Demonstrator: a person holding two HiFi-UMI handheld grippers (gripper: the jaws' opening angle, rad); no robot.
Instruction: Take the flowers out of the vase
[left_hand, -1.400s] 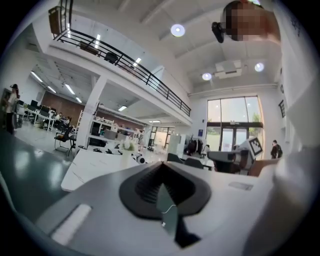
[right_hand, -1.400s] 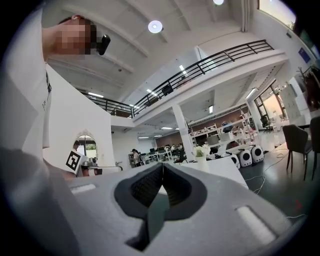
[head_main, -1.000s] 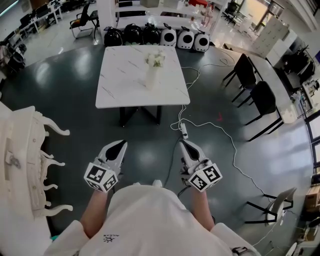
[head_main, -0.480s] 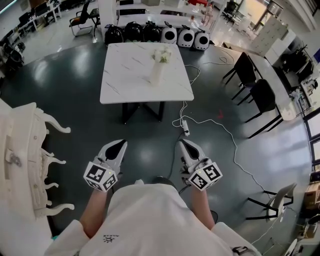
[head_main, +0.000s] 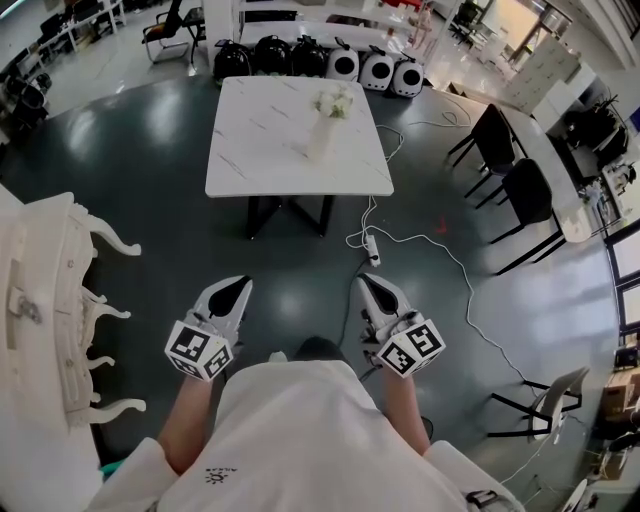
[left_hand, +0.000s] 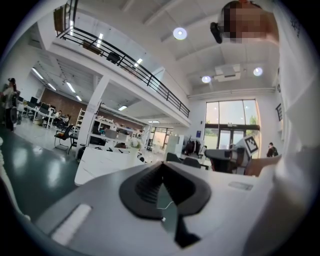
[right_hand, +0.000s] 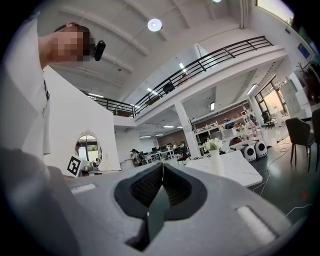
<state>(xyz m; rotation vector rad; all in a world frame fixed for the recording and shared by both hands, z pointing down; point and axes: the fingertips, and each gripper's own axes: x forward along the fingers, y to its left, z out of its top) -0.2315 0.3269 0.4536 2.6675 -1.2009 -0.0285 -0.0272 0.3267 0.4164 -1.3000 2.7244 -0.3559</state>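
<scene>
A white vase (head_main: 320, 142) with pale flowers (head_main: 335, 101) stands on the far right part of a white marble table (head_main: 270, 150), well ahead of me. Both grippers are held level in front of my body, far short of the table. My left gripper (head_main: 240, 284) is shut and empty; its view shows the flowers (left_hand: 134, 144) small above the table (left_hand: 100, 165). My right gripper (head_main: 364, 281) is also shut with nothing in it; the vase (right_hand: 216, 163) and flowers (right_hand: 213, 145) appear to the right of its jaws.
An ornate white piece of furniture (head_main: 45, 310) stands at my left. A power strip (head_main: 372, 256) and its white cable lie on the dark floor between me and the table. Black chairs (head_main: 510, 180) line the right side. Round black and white devices (head_main: 310, 62) sit behind the table.
The table with the vase has come closer and slid down in the head view as I walk toward it. Both grippers stay shut and keep their place before me.
</scene>
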